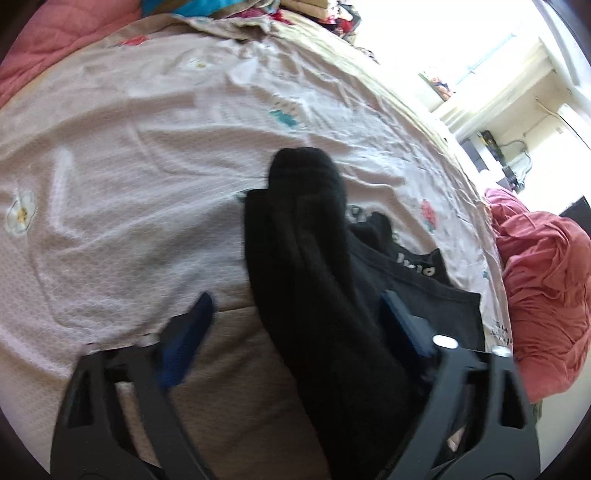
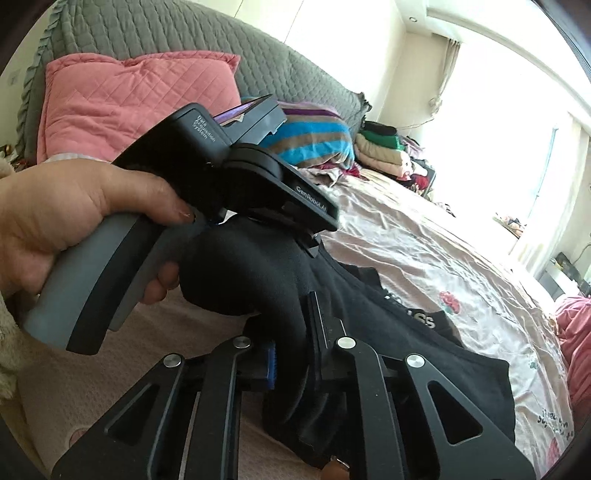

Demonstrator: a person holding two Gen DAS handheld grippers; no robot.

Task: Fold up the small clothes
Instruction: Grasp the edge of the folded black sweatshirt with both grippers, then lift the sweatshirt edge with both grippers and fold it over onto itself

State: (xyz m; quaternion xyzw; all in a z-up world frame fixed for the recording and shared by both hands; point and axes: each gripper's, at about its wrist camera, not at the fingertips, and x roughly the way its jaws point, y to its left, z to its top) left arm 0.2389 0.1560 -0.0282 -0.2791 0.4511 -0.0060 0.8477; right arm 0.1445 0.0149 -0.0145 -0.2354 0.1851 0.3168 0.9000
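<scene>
A black sock (image 1: 314, 258) runs up between the fingers of my left gripper (image 1: 295, 317), whose jaws stand wide apart and do not pinch it. In the right wrist view the same sock (image 2: 258, 280) passes between the blue pads of my right gripper (image 2: 291, 354), which is shut on it. The left gripper body (image 2: 258, 173) and the hand holding it sit just above the sock. A black garment with white lettering (image 2: 424, 354) lies on the bed under and to the right of the sock; it also shows in the left wrist view (image 1: 424, 284).
The pinkish floral bedsheet (image 1: 166, 166) covers the bed. A pink pillow (image 2: 129, 99) and grey headboard cover (image 2: 166, 33) are at the back. A striped blanket (image 2: 314, 136) and stacked clothes (image 2: 384, 147) lie beyond. A red cloth heap (image 1: 546, 288) sits at the bed's right edge.
</scene>
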